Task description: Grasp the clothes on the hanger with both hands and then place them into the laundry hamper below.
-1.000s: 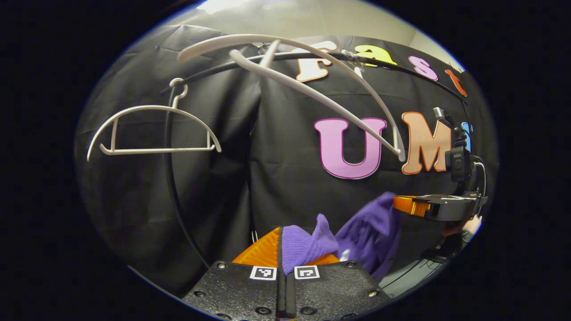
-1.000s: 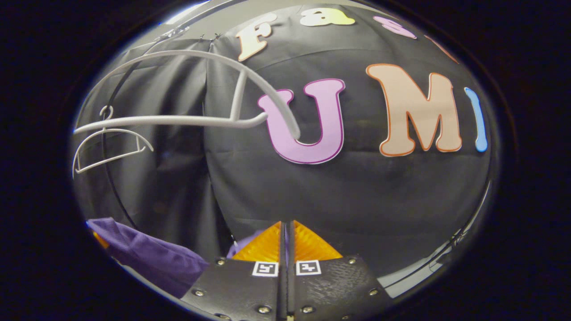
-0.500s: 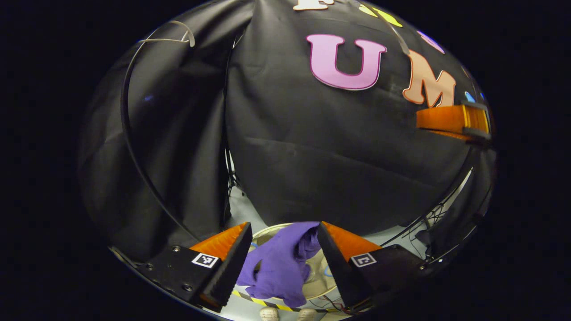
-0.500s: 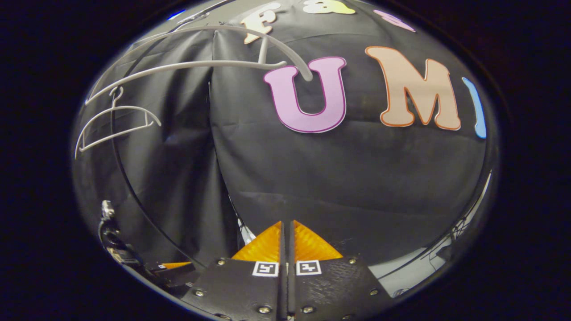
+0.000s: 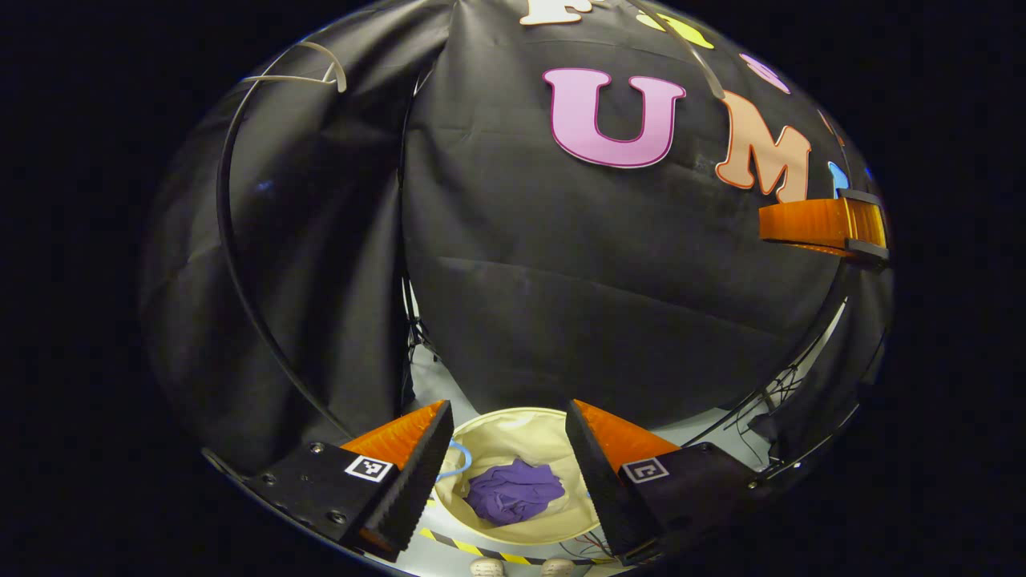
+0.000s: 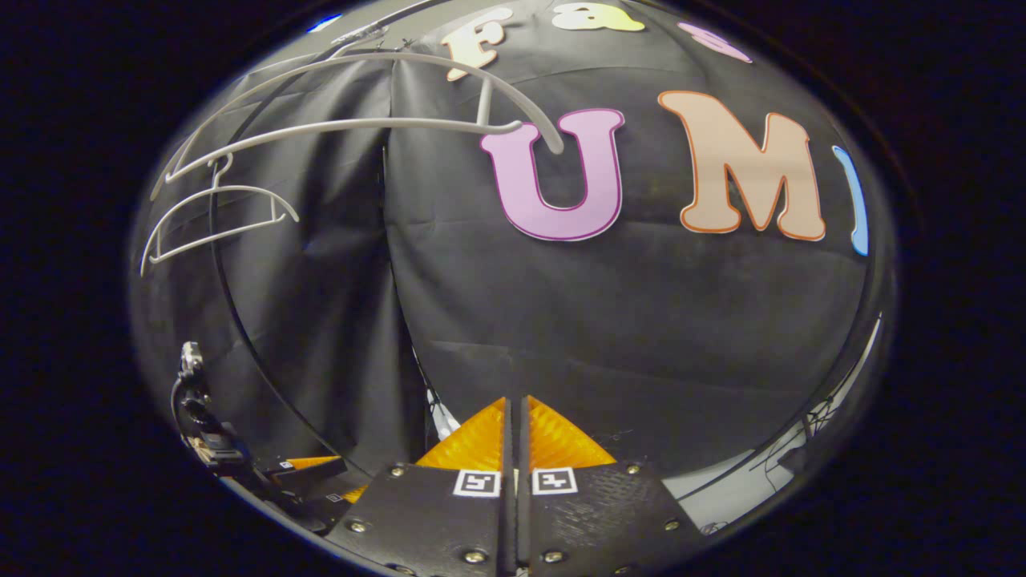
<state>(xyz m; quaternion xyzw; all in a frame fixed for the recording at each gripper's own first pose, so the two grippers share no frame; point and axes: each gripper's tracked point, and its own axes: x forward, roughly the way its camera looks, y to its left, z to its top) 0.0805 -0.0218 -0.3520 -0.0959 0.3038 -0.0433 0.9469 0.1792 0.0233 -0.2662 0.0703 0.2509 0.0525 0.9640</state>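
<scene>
The purple garment (image 5: 515,490) lies crumpled inside the round cream laundry hamper (image 5: 513,429) on the floor. My left gripper (image 5: 506,409) hangs above the hamper, open, with nothing between its fingers; the garment shows far below through the gap. My right gripper (image 6: 513,401) is shut and empty, facing the black wall; it also appears at the right edge of the left gripper view (image 5: 822,227), higher than the left one. Two bare white hangers, a near one (image 6: 361,124) and a farther one (image 6: 216,216), hang on the rail.
A thin black curved rack pole (image 5: 240,288) runs down the left side. Cables (image 5: 753,401) trail on the grey floor by the wall. Yellow-black tape (image 5: 473,546) and the tips of a person's shoes (image 5: 521,567) sit just in front of the hamper.
My left gripper came down from the hangers and opened, and the purple garment fell from between its fingers into the hamper. The right gripper lost the cloth and stayed shut.
</scene>
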